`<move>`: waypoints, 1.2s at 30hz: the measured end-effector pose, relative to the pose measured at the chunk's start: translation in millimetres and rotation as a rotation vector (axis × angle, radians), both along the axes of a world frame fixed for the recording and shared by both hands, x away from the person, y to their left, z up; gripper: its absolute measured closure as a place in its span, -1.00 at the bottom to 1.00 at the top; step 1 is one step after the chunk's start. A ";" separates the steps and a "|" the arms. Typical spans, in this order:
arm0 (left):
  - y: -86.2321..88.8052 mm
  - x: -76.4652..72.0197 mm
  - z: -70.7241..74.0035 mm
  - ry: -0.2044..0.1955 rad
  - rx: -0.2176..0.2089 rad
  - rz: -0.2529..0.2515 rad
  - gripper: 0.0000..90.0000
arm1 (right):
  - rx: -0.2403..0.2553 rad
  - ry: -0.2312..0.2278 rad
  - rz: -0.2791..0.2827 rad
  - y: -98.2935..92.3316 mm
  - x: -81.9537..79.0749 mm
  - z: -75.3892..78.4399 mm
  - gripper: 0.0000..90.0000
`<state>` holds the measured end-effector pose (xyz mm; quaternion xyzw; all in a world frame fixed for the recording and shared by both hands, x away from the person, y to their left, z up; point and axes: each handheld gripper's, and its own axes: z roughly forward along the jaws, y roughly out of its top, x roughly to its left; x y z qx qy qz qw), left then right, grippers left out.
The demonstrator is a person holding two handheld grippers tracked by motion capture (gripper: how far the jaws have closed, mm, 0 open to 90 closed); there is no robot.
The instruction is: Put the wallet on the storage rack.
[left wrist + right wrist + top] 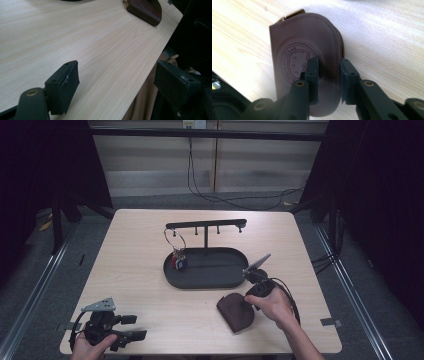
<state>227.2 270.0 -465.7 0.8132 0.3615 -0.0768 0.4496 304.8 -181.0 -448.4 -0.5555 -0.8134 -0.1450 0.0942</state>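
Right claw [328, 75] gripping the pouch [304, 47]
Nearest, the left claw [132, 326] is resting released at the counter [135, 270] edge. Further in, the right claw is clamping the brown pouch's rounded edge as it is lying flat on the counter, just before the black tray [200, 282].

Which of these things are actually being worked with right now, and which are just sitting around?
In use:
- brown leather pouch, lying on the table
- right gripper, jaws astride the pouch's rounded edge

Sitting around:
- black oval tray with its hanging bar
- key ring hanging from that bar
- left gripper, open, resting at the table's near edge
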 end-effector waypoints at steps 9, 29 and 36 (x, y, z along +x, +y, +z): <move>0.3 0.4 0.2 -0.002 -0.006 -0.001 -0.61 | -0.018 -0.022 0.036 6.3 -0.4 11.3 0.71; 0.4 3.4 -0.5 0.010 0.016 0.015 -0.60 | -0.077 -0.058 0.074 12.6 4.2 41.8 0.87; 0.6 3.8 -0.8 0.010 0.018 0.014 -0.61 | -0.094 -0.074 0.053 10.3 6.8 56.7 0.87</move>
